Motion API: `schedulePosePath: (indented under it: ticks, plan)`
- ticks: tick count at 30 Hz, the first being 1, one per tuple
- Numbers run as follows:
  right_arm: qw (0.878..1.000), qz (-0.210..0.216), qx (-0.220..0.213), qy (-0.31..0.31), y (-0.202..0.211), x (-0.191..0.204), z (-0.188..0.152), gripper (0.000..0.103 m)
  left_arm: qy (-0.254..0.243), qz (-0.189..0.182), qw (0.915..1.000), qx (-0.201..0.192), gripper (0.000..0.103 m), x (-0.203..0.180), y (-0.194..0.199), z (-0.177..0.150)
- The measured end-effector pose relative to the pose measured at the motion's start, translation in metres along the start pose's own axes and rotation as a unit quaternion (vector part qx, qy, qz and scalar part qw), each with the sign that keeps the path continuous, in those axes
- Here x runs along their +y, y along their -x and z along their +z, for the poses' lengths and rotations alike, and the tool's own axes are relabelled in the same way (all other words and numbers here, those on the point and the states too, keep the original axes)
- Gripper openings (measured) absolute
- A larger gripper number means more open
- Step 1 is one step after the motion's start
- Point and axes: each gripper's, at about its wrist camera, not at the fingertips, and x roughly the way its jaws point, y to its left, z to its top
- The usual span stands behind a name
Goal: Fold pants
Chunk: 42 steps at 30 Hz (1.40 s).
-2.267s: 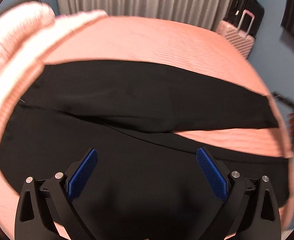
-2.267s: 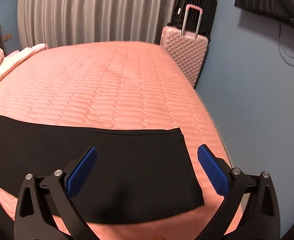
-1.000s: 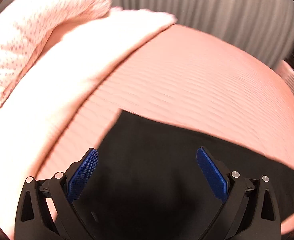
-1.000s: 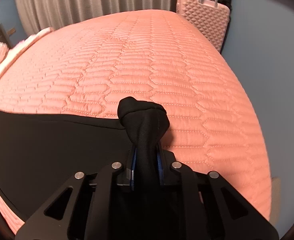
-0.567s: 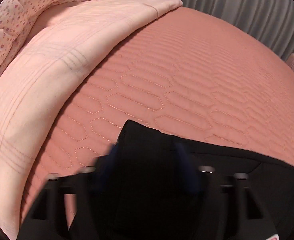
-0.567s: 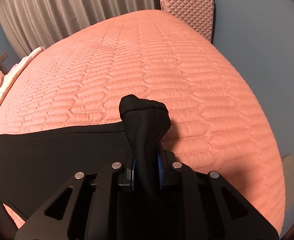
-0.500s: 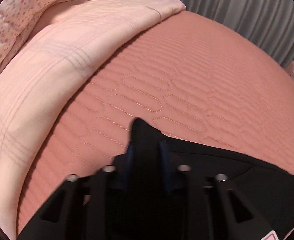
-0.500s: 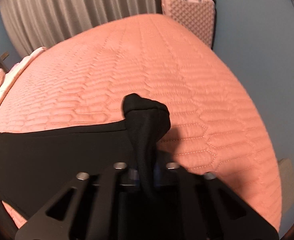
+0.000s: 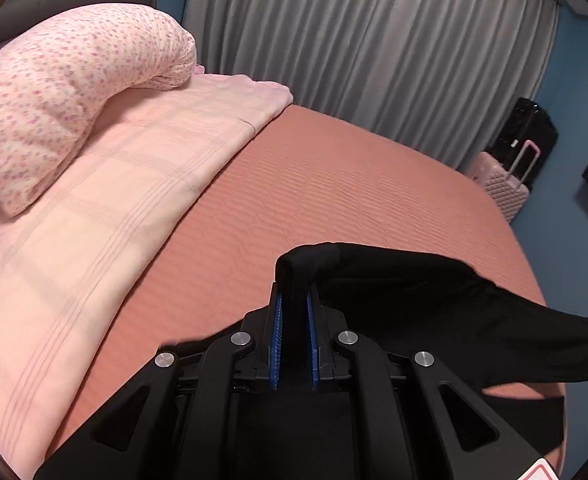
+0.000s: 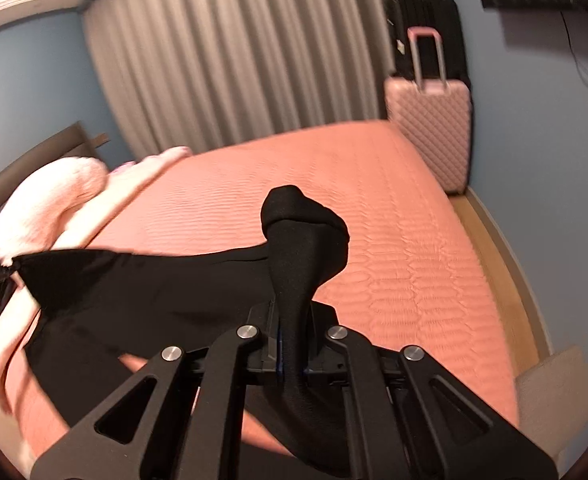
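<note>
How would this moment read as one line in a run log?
step: lifting pants off bed | left tool: shut on pants | right tool: shut on pants

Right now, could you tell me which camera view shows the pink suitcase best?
The right wrist view: the pink suitcase stands large against the blue wall, with its quilted shell and raised handle clear, and a black suitcase behind it. The left wrist view shows the same pink suitcase small and distorted near the right edge.
</note>
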Motion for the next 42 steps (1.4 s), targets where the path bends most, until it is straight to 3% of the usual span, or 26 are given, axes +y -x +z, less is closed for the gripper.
schedulePosePath:
  ticks: [3, 6, 9, 10, 13, 15, 18, 20, 22, 24, 26, 30, 35, 38, 42]
  plan:
    - [0.999, -0.003, 0.021, 0.028, 0.036, 0.001, -0.028, 0.005, 0.000, 0.008, 0.9998, 0.016, 0.009, 0.018, 0.044, -0.047]
    - [0.996, -0.026, 0.078, 0.037, 0.034, -0.010, -0.060, 0.006, -0.013, 0.032, 0.9988, 0.036, 0.006, 0.039, 0.059, -0.088]
    - [0.985, -0.072, 0.155, 0.036, 0.017, -0.023, -0.101, 0.017, -0.010, 0.055, 0.9956, 0.075, 0.005, 0.069, 0.048, -0.134]
    - [0.982, -0.084, 0.164, 0.030, 0.014, -0.027, -0.109, 0.028, -0.016, 0.069, 0.9930, 0.094, 0.005, 0.076, 0.041, -0.148]
    - [0.980, -0.147, 0.135, 0.005, 0.029, -0.037, -0.119, 0.045, -0.047, 0.126, 0.9835, 0.121, 0.005, 0.088, 0.033, -0.181]
    - [0.980, -0.166, 0.102, -0.036, 0.050, -0.044, -0.114, 0.059, 0.000, 0.134, 0.9845, 0.114, 0.004, 0.107, 0.049, -0.190]
    - [0.979, -0.184, 0.056, -0.068, 0.081, -0.042, -0.104, 0.066, 0.032, 0.125, 0.9885, 0.080, 0.004, 0.108, 0.073, -0.179]
    - [0.979, -0.186, 0.027, -0.078, 0.098, -0.033, -0.100, 0.074, 0.002, 0.119, 0.9914, 0.054, 0.006, 0.081, 0.083, -0.165]
    - [0.979, -0.189, 0.011, -0.081, 0.103, -0.018, -0.102, 0.084, -0.032, 0.090, 0.9935, 0.061, 0.012, 0.048, 0.071, -0.155]
    - [0.979, -0.185, 0.023, -0.086, 0.100, -0.001, -0.107, 0.084, -0.051, 0.063, 0.9934, 0.080, 0.019, 0.020, 0.048, -0.154]
    - [0.979, -0.182, 0.046, -0.083, 0.093, 0.012, -0.110, 0.084, -0.058, 0.045, 0.9915, 0.107, 0.019, 0.000, 0.022, -0.165]
    - [0.980, -0.157, 0.082, -0.085, 0.081, 0.023, -0.108, 0.084, -0.001, 0.028, 0.9874, 0.156, 0.019, -0.005, -0.002, -0.204]
    - [0.971, -0.173, 0.144, -0.081, 0.029, -0.008, -0.094, 0.087, 0.101, 0.029, 0.9788, 0.176, 0.019, 0.030, 0.000, -0.240]
    - [0.965, -0.187, 0.180, -0.047, -0.002, -0.030, -0.092, 0.087, 0.148, 0.006, 0.9729, 0.178, 0.019, 0.049, -0.005, -0.242]
    - [0.957, -0.182, 0.211, -0.074, -0.033, -0.075, -0.096, 0.087, 0.125, 0.032, 0.9746, 0.183, 0.020, 0.049, -0.013, -0.231]
